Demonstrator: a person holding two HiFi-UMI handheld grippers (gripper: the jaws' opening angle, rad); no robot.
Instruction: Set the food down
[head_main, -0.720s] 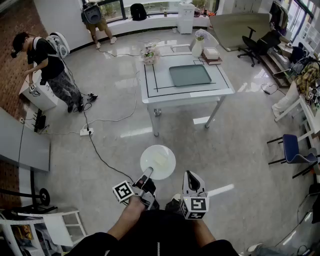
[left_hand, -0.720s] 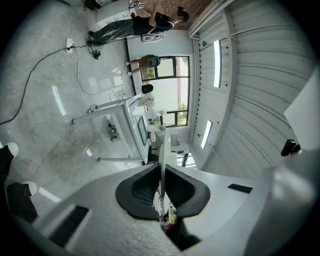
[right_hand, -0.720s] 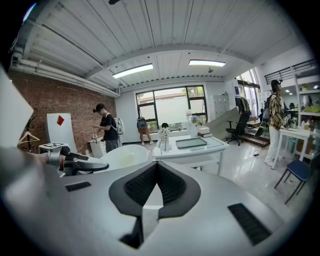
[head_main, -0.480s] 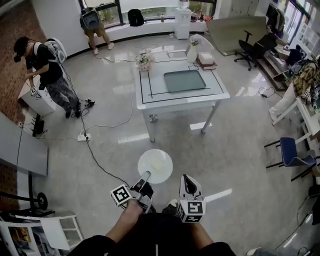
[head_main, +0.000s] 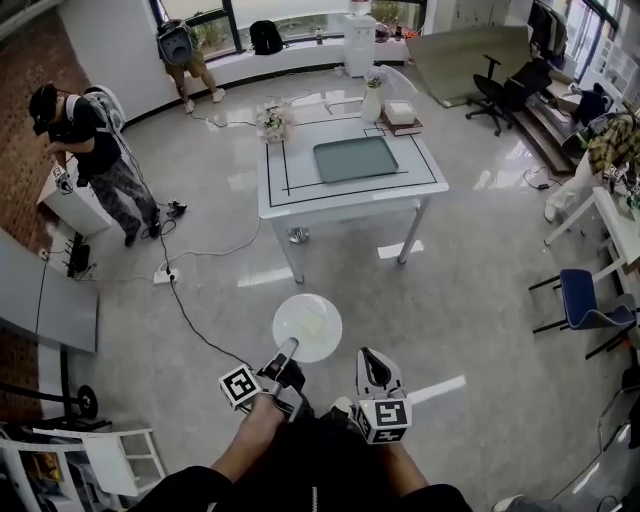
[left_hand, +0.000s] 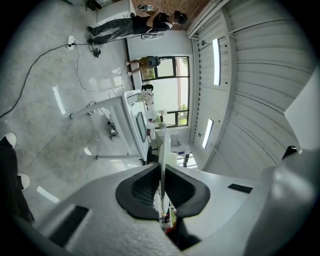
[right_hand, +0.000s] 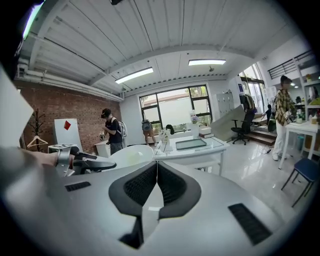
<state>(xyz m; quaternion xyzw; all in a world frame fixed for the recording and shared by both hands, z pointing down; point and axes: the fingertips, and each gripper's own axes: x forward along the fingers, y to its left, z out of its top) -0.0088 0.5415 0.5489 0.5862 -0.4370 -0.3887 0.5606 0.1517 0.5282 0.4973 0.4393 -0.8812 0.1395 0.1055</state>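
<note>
The left tool (head_main: 287, 350) is clenched on the near rim of a round white plate (head_main: 308, 327). In the left gripper view the left tool's (left_hand: 161, 186) dark pads press from both sides on the plate's thin edge (left_hand: 161, 155), which runs straight up between them. The plate is carried roughly level above the floor (head_main: 470, 270), in front of the person's body. A pale piece of food (head_main: 314, 322) lies near its middle.

The right tool (head_main: 368, 358) is just beside the left one, to its right, and does not touch the plate. Its own view shows the right tool (right_hand: 156, 186) clenched with the pads meeting and nothing between them. The plate (right_hand: 131, 155) shows at the left of that view.

Well ahead stands a white surface (head_main: 340, 197) with a black line drawn round its top. It carries a grey-green tray (head_main: 355, 159), a bunch of flowers (head_main: 271, 122) at the left corner and a white vase (head_main: 371, 100) at the far edge. A black cable (head_main: 195, 312) trails across the floor to the left of the plate. One person (head_main: 95, 150) bends over a white box at the left, and another (head_main: 185, 50) stands by the windows.
</note>
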